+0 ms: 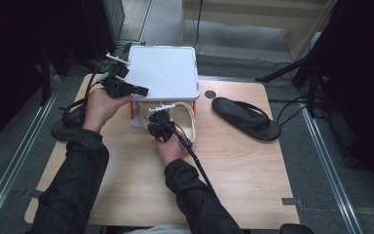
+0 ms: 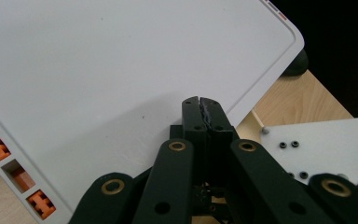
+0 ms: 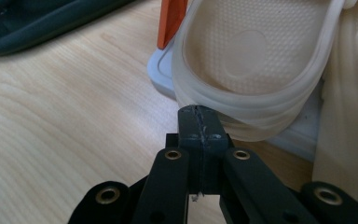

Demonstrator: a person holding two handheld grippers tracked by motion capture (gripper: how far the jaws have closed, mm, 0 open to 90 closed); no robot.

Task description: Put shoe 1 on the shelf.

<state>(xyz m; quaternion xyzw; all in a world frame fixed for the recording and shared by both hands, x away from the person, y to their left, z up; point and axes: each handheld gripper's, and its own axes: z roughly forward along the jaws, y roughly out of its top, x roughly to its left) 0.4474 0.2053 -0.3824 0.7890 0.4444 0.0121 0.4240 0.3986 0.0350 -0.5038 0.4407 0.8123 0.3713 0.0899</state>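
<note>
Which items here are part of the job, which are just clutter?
In play:
- cream sandal at the right gripper, jaws shut
- white rack, with the left gripper shut over its top

Lying about:
- black sandal, right side of table
- dark sandal, left edge

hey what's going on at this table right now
A person is working at a wooden table with a gripper in each hand. The left gripper, jaws shut, rests against the flat white top of a small white rack with orange fittings. The right gripper, also shut, sits at the edge of a cream sandal on the rack's lower level; whether it pinches the sandal's strap is hard to tell. A black sandal lies on the table to the right, another dark one at the left edge.
</note>
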